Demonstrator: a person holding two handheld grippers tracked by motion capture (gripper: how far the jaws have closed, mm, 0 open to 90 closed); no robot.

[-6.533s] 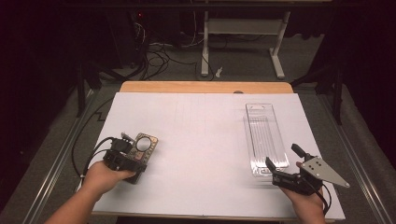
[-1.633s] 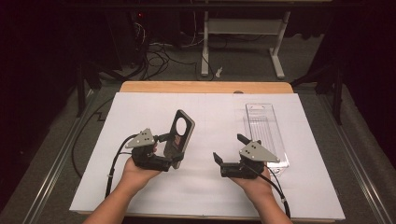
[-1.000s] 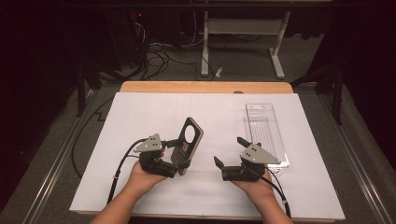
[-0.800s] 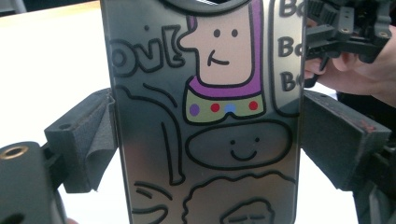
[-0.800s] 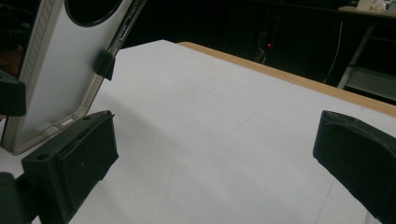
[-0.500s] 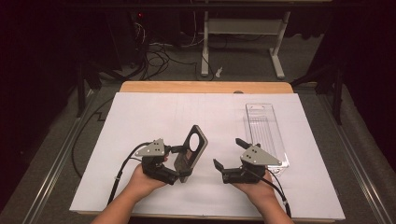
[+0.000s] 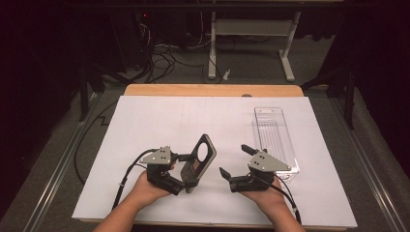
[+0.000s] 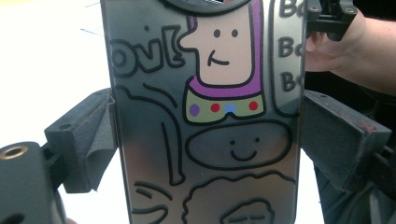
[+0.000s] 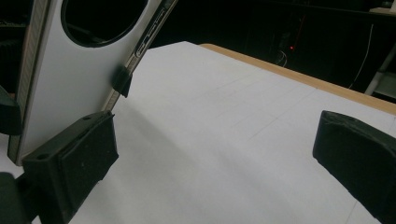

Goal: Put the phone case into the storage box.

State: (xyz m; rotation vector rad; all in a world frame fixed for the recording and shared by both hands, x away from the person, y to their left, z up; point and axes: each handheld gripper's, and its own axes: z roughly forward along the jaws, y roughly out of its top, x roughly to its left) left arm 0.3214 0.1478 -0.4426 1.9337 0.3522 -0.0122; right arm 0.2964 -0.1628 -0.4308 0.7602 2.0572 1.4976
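left gripper [image 7: 189,170] clamps the phone case [image 7: 199,162] by its edges, tilted above the table [image 7: 145,125]; right gripper [image 7: 233,161] gapes empty beside. the grip looks shallow, maybe; it could slip out.

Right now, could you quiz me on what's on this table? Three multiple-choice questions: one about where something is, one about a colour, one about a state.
1. Where does the clear plastic tray lie?
A. on the table's right side
B. at the left edge
C. on the floor

2. What colour frames the cartoon face on the phone case?
A. orange
B. purple
C. white

3. How is the left gripper?
A. lying open on the table
B. shut on the phone case
C. holding the tray

Answers: 1 A, the high view shows it beyond the right gripper. 2 B, the left gripper view shows a purple outline. 3 B, both pads press the case's edges.
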